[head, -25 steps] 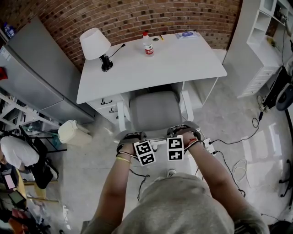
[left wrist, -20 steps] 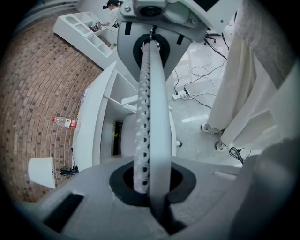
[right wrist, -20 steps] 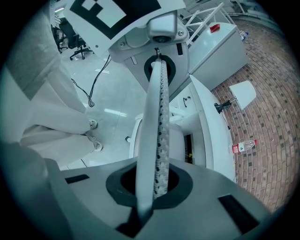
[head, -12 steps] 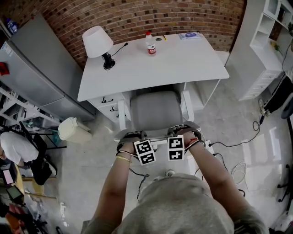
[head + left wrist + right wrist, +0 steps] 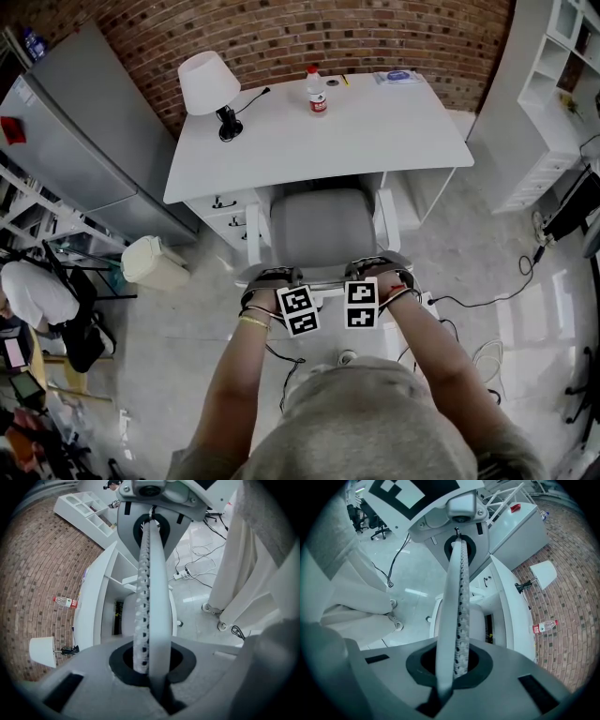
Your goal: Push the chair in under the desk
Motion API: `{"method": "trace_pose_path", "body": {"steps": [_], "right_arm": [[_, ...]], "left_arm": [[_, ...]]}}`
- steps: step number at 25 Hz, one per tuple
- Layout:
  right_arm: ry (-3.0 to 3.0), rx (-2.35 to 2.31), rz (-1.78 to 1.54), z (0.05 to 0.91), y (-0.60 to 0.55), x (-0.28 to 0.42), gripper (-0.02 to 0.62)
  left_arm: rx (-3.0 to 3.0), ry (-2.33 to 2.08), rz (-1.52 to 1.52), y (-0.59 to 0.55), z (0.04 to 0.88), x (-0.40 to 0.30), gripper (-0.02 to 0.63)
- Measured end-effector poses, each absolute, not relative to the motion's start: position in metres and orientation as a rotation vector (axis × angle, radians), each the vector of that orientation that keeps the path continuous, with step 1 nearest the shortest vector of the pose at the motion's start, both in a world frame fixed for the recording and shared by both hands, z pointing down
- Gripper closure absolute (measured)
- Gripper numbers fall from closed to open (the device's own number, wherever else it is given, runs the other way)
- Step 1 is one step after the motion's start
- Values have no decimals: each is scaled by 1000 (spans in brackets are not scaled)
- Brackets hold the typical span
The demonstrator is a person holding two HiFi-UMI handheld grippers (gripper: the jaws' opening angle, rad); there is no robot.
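left gripper and right gripper are sitting clenched and empty, side by side at the back of the chair (equally near). the seat is lying straight ahead, partly under the desk, so the push is likely heading deskward.

The person wears a beige short-sleeved shirt, a thin yellow bracelet and light trousers, and the grey left gripper and right gripper each have a white marker cube with black squares and long white jaws, one with small holes.
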State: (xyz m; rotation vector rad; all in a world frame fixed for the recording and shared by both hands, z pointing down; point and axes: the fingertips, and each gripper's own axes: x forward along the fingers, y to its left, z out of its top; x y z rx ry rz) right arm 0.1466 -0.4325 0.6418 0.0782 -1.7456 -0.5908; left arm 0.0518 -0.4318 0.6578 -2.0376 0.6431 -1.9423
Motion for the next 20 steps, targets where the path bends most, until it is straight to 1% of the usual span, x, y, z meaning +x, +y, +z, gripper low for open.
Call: {"method": "trace_pose_path", "body": {"steps": [20], "right_arm": [[-1734, 81, -577, 641, -433, 146, 584]], "left_arm": [[-2042, 634, -1957, -431, 658, 50, 592]]}}
